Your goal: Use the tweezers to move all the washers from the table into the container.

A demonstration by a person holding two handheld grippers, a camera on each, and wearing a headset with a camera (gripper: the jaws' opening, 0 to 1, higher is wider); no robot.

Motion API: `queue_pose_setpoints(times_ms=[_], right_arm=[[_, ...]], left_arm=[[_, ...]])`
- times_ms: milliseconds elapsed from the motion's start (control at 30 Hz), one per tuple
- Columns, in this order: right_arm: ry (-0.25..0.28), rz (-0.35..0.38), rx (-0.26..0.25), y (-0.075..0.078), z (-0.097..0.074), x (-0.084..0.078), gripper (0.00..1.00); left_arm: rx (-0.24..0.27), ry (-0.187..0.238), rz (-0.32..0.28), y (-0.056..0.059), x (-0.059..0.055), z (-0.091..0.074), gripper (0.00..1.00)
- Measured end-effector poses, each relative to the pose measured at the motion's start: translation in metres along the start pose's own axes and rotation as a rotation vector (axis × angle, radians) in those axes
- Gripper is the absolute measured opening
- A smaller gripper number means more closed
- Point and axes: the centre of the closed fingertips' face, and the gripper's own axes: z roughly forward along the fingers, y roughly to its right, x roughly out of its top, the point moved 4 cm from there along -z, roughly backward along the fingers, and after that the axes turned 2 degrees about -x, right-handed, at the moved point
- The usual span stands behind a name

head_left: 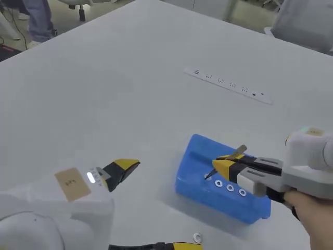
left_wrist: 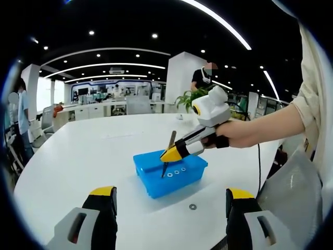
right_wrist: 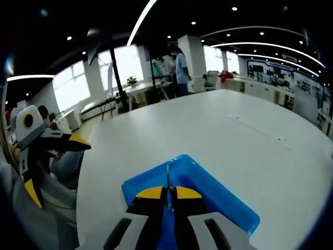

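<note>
Left gripper (head_left: 158, 205) nearest, jaws spread wide, holding nothing; I judge it parked aside to leave room. Right gripper (head_left: 225, 164) clamped on tweezers (head_left: 238, 151), tips down inside blue container (head_left: 195, 151) beside three washers (head_left: 230, 187), likely for drop-off; can't tell if tip carries one. One washer (head_left: 196, 237) on table (head_left: 130, 94), near container's front edge.

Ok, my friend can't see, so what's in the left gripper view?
A hand holds the right gripper, shut on tweezers that point down into a blue container with three washers inside. One more washer lies on the white table near it, and the left gripper's open jaws frame the bottom.
</note>
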Motion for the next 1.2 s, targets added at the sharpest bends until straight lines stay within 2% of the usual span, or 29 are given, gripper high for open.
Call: queue_pose_setpoints(times_ms=[200,367,433,500,567,900,1200], right_arm=[[-0.030,-0.014,-0.001,0.001,0.005,-0.004,0.03],[-0.033,-0.019,0.001,0.001,0.006,-0.004,0.03],[-0.035,-0.018,0.000,0.001,0.006,-0.003,0.04],[-0.033,-0.029,0.001,-0.001,0.003,-0.001,0.04],[-0.019,-0.020,0.002,-0.002,-0.001,0.003,0.04],[0.067,-0.026,-0.004,-0.019,-0.035,0.022,0.04],[0.093,-0.010,0.009,-0.037,-0.059,0.018,0.04]], left_arm=[[-0.002,-0.005,0.000,0.000,-0.001,0.001,0.88],[0.000,-0.007,-0.001,-0.001,-0.002,0.002,0.88],[-0.002,-0.002,-0.003,-0.001,-0.001,0.001,0.88],[-0.007,0.027,-0.008,0.000,0.003,0.000,0.89],[-0.003,0.043,-0.011,0.000,0.005,-0.001,0.89],[-0.008,0.019,-0.003,0.001,0.003,0.001,0.88],[-0.012,0.011,0.001,0.003,0.001,0.001,0.88]])
